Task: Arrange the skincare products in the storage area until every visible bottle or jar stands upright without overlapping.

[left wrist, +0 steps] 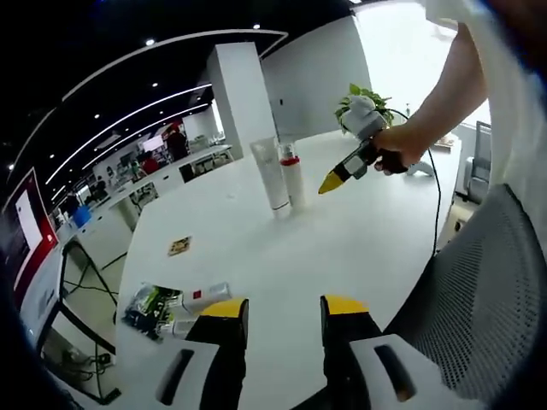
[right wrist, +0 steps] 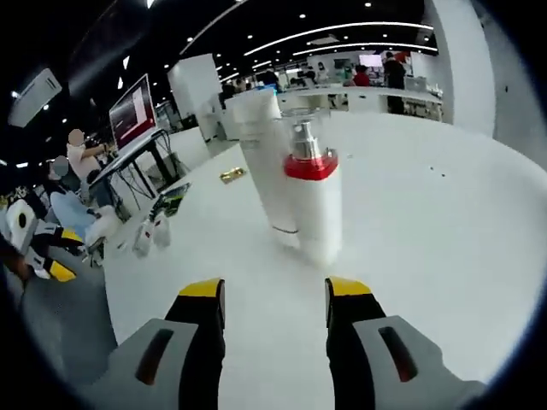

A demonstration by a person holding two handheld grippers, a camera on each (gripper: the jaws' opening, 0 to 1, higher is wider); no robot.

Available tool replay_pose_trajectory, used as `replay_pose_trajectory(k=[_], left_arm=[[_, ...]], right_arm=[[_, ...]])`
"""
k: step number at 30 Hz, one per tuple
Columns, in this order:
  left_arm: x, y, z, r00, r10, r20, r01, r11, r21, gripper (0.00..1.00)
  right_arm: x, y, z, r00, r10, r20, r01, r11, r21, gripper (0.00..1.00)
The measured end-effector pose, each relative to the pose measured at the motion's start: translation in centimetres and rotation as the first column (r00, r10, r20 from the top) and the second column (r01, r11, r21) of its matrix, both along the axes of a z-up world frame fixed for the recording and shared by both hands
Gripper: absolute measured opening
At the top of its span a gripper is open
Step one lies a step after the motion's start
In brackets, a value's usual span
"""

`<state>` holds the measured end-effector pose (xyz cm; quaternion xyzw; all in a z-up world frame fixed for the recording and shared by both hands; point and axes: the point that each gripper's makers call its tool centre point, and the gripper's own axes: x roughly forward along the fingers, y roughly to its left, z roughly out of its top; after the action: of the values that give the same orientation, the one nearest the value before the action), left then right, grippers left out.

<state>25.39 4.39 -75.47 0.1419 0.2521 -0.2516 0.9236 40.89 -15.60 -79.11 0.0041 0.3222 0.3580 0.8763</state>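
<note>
A tall white tube (left wrist: pixel 269 173) and a white pump bottle with a red collar (left wrist: pixel 292 177) stand upright side by side near the middle of the white table (left wrist: pixel 342 248). In the right gripper view the pump bottle (right wrist: pixel 313 201) is close ahead, with the tube (right wrist: pixel 263 158) just behind it. My right gripper (right wrist: pixel 275 295) is open with nothing in it, a little short of the bottle; a hand holds the right gripper (left wrist: pixel 342 173) to the right of the pair. My left gripper (left wrist: pixel 284 312) is open and holds nothing. Small white bottles (left wrist: pixel 205 296) lie by a green packet (left wrist: pixel 152 306).
A small gold card (left wrist: pixel 179 246) lies on the table left of the standing pair. A potted plant (left wrist: pixel 363 98) stands at the far edge. A grey mesh chair (left wrist: pixel 479 282) is at the right. Desks and a seated person (right wrist: pixel 73 201) are beyond the table's left side.
</note>
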Motion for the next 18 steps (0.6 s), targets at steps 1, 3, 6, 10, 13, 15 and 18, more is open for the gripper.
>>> replay_pose_trajectory(k=[1,3,6,10,13,15,18], left_arm=[[0.0,-0.1,0.0,1.0,-0.003,0.003,0.003,1.0,0.0,0.34],[-0.2,-0.3,0.0,1.0,-0.013,0.009,0.013,1.0,0.009,0.34],[-0.3,-0.4,-0.3,1.0,-0.023,0.009,0.023,0.999,0.031,0.34],[-0.3,-0.2,-0.5,1.0,-0.017,0.004,0.016,0.999,0.044,0.34],[-0.2,0.2,-0.5,1.0,0.002,0.007,-0.002,0.999,0.053,0.33],[0.1,0.8,0.1,0.999,0.021,0.038,-0.024,0.997,0.071,0.29],[0.2,1.1,0.5,0.998,0.039,0.051,-0.041,0.998,0.039,0.28]], right_arm=[[-0.5,0.3,-0.1,1.0,-0.001,-0.001,0.001,1.0,-0.005,0.43],[-1.7,1.6,-0.1,0.998,0.061,-0.011,-0.061,0.998,0.004,0.43],[-2.4,3.6,0.4,0.994,0.106,0.002,-0.106,0.994,0.016,0.43],[-2.7,7.8,1.4,0.983,0.181,0.013,-0.181,0.983,0.042,0.42],[-2.2,10.5,1.7,0.972,0.231,0.038,-0.231,0.973,0.017,0.42],[-1.8,12.6,1.8,0.971,0.236,0.035,-0.236,0.972,0.007,0.41],[-2.0,15.8,2.0,0.964,0.262,0.051,-0.263,0.965,0.001,0.41]])
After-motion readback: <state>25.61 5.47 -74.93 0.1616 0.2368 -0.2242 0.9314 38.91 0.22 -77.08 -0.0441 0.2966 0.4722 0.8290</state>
